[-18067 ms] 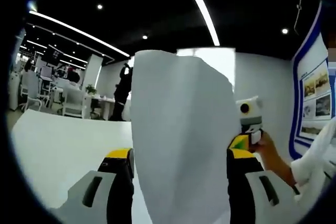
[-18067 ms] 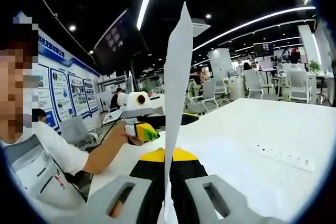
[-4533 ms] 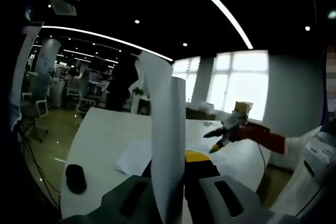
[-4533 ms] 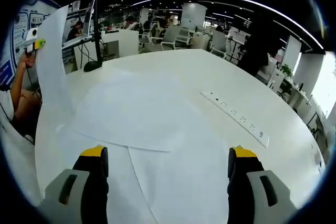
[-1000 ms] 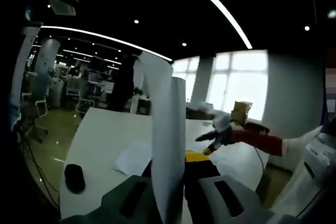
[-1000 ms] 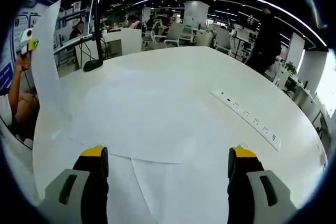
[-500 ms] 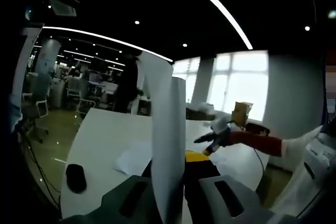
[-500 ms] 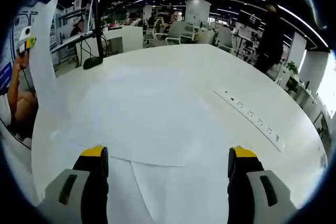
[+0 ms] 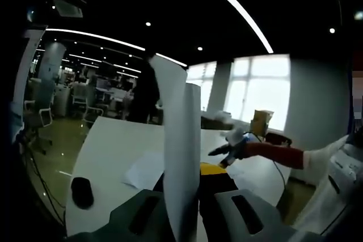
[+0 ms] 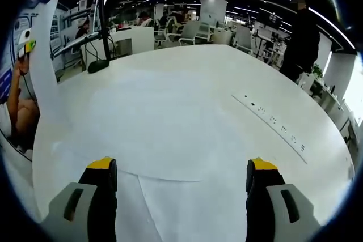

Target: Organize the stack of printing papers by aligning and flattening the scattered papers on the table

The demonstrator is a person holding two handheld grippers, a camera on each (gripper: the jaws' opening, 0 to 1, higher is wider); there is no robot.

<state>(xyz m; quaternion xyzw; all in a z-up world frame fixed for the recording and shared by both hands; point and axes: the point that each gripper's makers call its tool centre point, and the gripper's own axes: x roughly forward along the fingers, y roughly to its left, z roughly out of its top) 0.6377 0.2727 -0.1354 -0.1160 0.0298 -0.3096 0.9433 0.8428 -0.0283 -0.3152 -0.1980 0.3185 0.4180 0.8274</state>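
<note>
Left gripper pinches sheet; right gripper gapes over papers.

Open-plan office — far rows of desks and swivel chairs, ceiling strip lights, wall posters, white meeting table.

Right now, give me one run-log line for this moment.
left tool: shut on upright sheet | right tool: open above papers | table: papers unaligned

left gripper view low, facing windows, right gripper view above table, both sharing tabletop
</note>
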